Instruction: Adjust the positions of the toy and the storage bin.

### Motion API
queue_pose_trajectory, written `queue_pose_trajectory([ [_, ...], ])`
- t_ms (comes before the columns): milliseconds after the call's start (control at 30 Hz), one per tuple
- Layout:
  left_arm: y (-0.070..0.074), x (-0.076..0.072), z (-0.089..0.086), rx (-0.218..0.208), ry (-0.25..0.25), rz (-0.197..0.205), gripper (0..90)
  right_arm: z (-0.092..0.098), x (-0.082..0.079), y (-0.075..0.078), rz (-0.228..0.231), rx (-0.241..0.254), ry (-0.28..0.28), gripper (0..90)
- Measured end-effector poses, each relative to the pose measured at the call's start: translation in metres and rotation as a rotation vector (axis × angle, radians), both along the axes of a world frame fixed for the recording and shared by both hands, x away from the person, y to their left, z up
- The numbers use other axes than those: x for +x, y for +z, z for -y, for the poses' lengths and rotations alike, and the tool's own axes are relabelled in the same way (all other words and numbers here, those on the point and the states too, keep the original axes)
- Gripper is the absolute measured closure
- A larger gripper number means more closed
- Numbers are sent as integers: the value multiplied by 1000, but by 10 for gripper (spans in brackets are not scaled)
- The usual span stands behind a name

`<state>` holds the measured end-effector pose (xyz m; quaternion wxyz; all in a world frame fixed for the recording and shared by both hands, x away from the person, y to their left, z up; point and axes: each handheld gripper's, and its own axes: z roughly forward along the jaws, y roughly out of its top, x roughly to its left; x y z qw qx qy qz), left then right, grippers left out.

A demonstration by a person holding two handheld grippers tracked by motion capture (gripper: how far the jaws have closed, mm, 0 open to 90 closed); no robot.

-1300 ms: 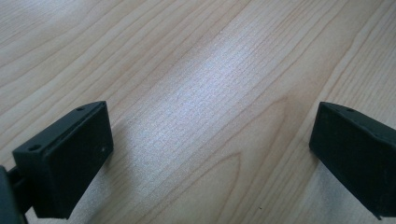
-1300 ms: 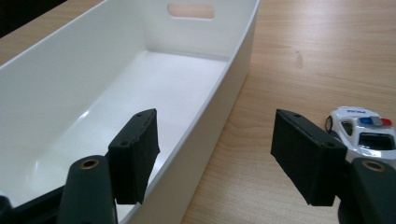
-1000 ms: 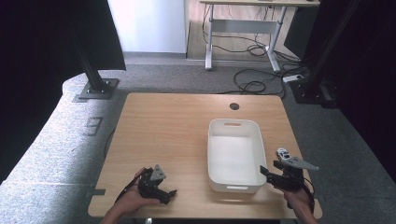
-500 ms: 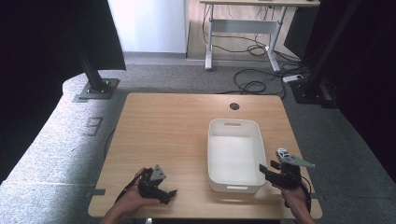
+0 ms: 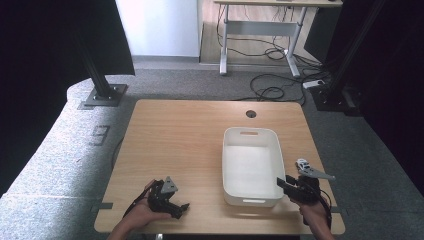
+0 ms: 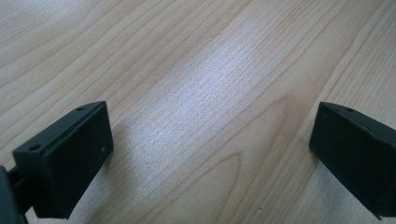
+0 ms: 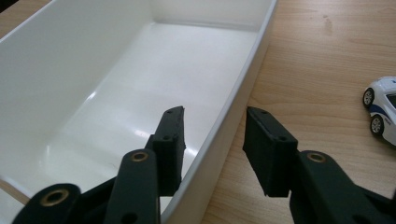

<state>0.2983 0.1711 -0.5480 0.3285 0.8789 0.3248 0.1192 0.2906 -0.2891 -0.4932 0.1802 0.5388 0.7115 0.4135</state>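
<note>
Nearest, at bottom left of the high view, the left gripper [image 5: 181, 207] sits low over the light wooden table [image 5: 175, 130] w/ jaws spread wide and nothing btwn them; its own view has just bare woodgrain. At bottom right, the right gripper [image 7: 212, 112] straddles the long side wall of the white rectangular plastic bin [image 7: 70, 60], near its close corner: one jaw inside, one outside. Jaws have just been closing w/ that wall btwn them and are now pinched in on it, tho a sliver of wood by the outer jaw suggests a light bite. The bin is empty, right of centre on the table. A small white-and-blue toy car [image 7: 383, 109] lies just beside the bin at the frame's right edge. Step in hand, I'd say: taking hold of the bin's wall. Next prob. calls for a firm pinch before any drag or lift, since a one-sided grip could tip it; left gripper is free to steady. Farther up, a round cable hole [image 5: 251, 114] sits near the table's far edge.
</note>
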Motion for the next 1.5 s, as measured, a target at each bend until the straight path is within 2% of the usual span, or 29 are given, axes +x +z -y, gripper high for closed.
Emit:
queue_pose_trajectory([
  [300, 0, 0, 0, -1, -1, 0, 0, -2, 0, -3, -47, 22, 20, 630],
  [700, 0, 0, 0, -1, 0, 0, 0, -5, -2, -4, -38, 18, 5, 627],
  [1500, 0, 0, 0, -1, -1, 0, 0, -17, -4, -6, -19, 25, 34, 567],
])
